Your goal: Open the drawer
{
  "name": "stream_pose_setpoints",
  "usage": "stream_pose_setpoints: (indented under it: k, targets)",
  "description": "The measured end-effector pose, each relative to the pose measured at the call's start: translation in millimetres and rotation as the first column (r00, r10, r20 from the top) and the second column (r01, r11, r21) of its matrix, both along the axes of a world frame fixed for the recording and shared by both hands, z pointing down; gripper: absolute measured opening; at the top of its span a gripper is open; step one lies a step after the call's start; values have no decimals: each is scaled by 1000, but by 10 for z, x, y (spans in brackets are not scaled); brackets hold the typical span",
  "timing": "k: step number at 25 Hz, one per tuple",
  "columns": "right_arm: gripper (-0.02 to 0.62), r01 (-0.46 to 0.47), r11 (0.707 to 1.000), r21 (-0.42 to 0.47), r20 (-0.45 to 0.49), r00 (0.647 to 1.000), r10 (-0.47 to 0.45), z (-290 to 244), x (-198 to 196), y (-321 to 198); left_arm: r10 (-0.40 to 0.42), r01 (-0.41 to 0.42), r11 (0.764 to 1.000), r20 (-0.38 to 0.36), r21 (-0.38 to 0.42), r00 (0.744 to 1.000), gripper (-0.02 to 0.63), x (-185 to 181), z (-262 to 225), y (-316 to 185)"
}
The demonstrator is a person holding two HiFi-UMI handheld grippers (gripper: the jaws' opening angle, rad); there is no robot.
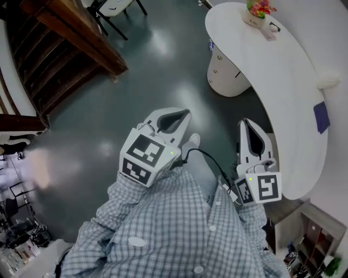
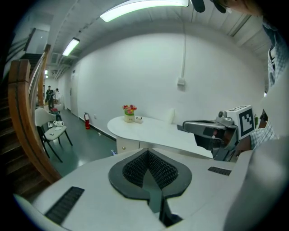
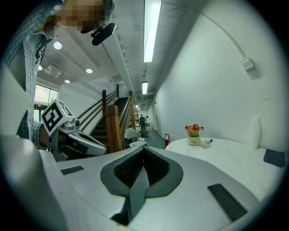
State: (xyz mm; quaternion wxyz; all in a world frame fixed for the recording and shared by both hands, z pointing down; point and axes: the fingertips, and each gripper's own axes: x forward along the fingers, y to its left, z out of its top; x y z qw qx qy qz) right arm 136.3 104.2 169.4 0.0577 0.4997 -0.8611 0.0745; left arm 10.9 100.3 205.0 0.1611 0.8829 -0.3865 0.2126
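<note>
A white drawer cabinet [image 1: 224, 71] stands under the curved white desk [image 1: 283, 81], on the floor well ahead of both grippers. In the left gripper view the drawer cabinet [image 2: 128, 145] shows below the desk's [image 2: 153, 131] edge. My left gripper [image 1: 182, 115] hangs in the air over the dark floor, shut and empty. My right gripper [image 1: 246, 125] is beside the desk's near edge, also shut with nothing in it. In their own views, the left gripper [image 2: 147, 151] and the right gripper [image 3: 144, 148] each show their pads meeting. Neither touches the cabinet.
A flower pot [image 1: 258, 11] and a small white item stand at the desk's far end, and a blue cloth [image 1: 321, 117] lies at its right edge. A wooden staircase [image 1: 65, 43] rises at the left. Chairs [image 1: 111, 8] stand beyond it. A shelf unit [image 1: 310, 239] is at bottom right.
</note>
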Motion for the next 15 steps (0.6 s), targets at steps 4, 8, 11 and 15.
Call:
stream_pose_setpoints:
  k: [4,8,11,15]
  targets:
    - [9,55,998,-1,-1,998,-55,-29,-83,-379,-62,62,998,-3,-7,998,5,-91,-41,-290]
    - [9,93,996,4,1,996,-93,-67,-167,-721,-93,93,996,1,-6,996,5,-174,-48,-573]
    - [9,111,994,5,-4,994,-111,-79,-150,-945,-100,100,995,1,-5,995,5,-137,-50,-802]
    - [9,110,994,-1,-6,994,-110,-28,-21,-1203,-95,95,995,3,-4,995,5,-6,-21,-1061]
